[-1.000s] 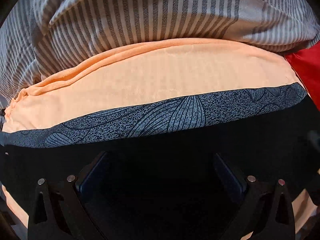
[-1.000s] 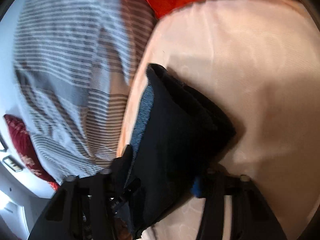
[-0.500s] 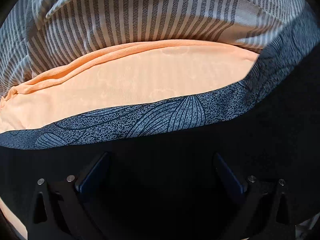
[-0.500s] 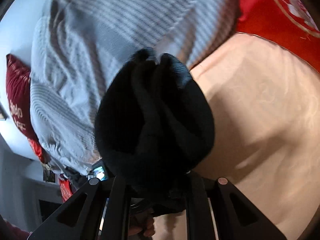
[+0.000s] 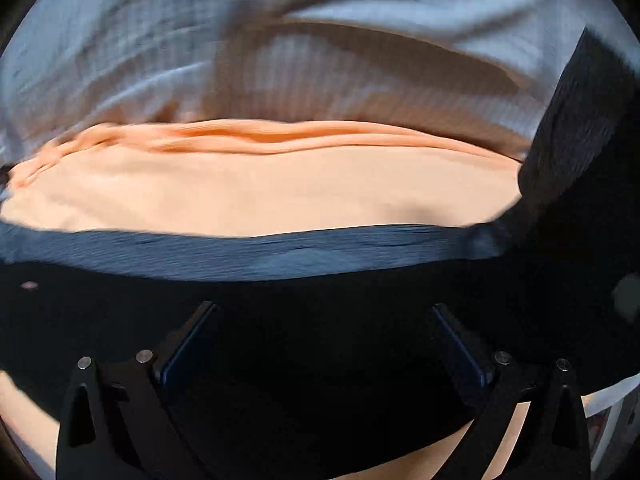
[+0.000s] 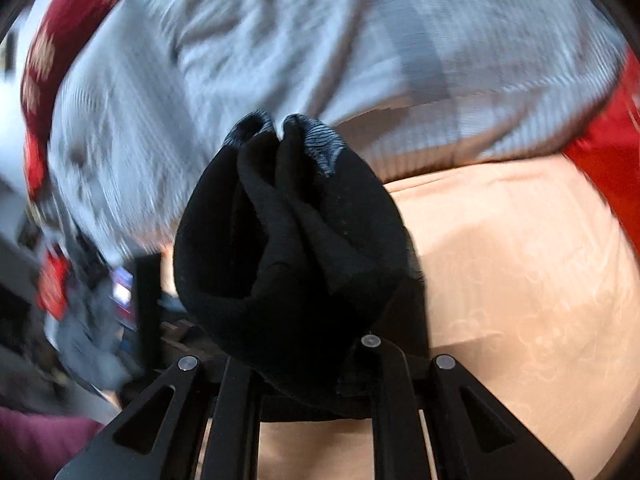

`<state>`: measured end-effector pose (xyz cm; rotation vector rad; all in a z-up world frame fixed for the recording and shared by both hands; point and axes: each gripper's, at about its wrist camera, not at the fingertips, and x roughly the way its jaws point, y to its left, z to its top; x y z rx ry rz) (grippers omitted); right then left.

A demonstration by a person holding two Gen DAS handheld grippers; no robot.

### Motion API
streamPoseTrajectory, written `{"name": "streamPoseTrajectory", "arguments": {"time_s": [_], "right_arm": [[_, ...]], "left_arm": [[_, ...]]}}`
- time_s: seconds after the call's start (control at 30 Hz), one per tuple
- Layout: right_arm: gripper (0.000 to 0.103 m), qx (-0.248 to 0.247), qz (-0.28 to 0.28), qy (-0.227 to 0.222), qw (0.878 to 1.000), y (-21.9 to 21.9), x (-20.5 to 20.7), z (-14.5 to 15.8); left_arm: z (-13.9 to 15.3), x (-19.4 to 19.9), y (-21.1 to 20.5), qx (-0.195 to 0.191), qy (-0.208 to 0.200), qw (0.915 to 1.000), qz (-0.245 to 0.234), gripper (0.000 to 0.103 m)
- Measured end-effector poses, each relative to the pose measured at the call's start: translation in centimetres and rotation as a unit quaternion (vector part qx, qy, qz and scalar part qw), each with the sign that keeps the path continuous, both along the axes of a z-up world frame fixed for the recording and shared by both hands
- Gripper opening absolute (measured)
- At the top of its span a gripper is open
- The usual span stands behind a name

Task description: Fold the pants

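Observation:
The pants (image 5: 320, 320) are black with a blue-grey patterned band (image 5: 280, 252). They lie across the peach bed sheet (image 5: 260, 188) in the left wrist view. My left gripper (image 5: 320, 344) is open, its fingers spread wide over the black cloth. At the right the pants rise off the sheet (image 5: 576, 128). In the right wrist view my right gripper (image 6: 304, 356) is shut on a bunched end of the pants (image 6: 292, 232), held up above the sheet (image 6: 520, 280).
A grey striped duvet (image 5: 280, 40) lies bunched behind the sheet; it also shows in the right wrist view (image 6: 320, 40). Red cushions sit at the left (image 6: 48, 60) and right (image 6: 604, 160). Room clutter is beyond the bed edge at lower left (image 6: 92, 312).
My right gripper has lifted the bunched pants end off the sheet and swung it round. In the left wrist view the right side of the pants has risen; the left gripper stays open.

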<state>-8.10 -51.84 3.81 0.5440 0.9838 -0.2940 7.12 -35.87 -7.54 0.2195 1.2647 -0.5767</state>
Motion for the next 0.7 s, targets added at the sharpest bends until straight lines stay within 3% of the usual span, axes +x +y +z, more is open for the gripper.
{"name": "streamPoseTrajectory", "arguments": {"time_s": [0.23, 0.3, 0.37, 0.4, 0.47, 0.53, 0.7], "right_arm": [[0.013, -0.095, 0.083, 0.096, 0.987, 9.7, 4.4, -7.1], [0.016, -0.137, 0.108, 0.136, 0.975, 12.2, 5.2, -9.7], [0.03, -0.191, 0.129, 0.165, 0.959, 14.6, 5.4, -11.5], [0.032, -0.217, 0.136, 0.172, 0.951, 15.4, 5.4, -11.8], [0.051, -0.261, 0.155, 0.179, 0.936, 17.2, 5.7, -11.5], [0.063, -0.259, 0.177, 0.169, 0.934, 18.5, 5.5, -10.6], [0.063, -0.243, 0.225, 0.141, 0.933, 20.6, 3.9, -7.3]], "left_arm": [[-0.7, 2.0, 8.8, 0.043, -0.007, 0.9971, 0.062, 0.103], [-0.8, 2.0, 10.7, 0.045, 0.001, 0.9959, 0.078, 0.103], [-1.0, 2.3, 12.4, 0.048, 0.003, 0.995, 0.087, 0.103], [-1.0, 2.5, 13.1, 0.049, 0.003, 0.9948, 0.089, 0.103], [-0.5, 2.7, 14.5, 0.048, 0.003, 0.9947, 0.091, 0.103], [-0.1, 2.9, 15.2, 0.047, 0.005, 0.9944, 0.095, 0.103], [0.9, 3.2, 15.0, 0.034, 0.012, 0.9957, 0.085, 0.103]]}}
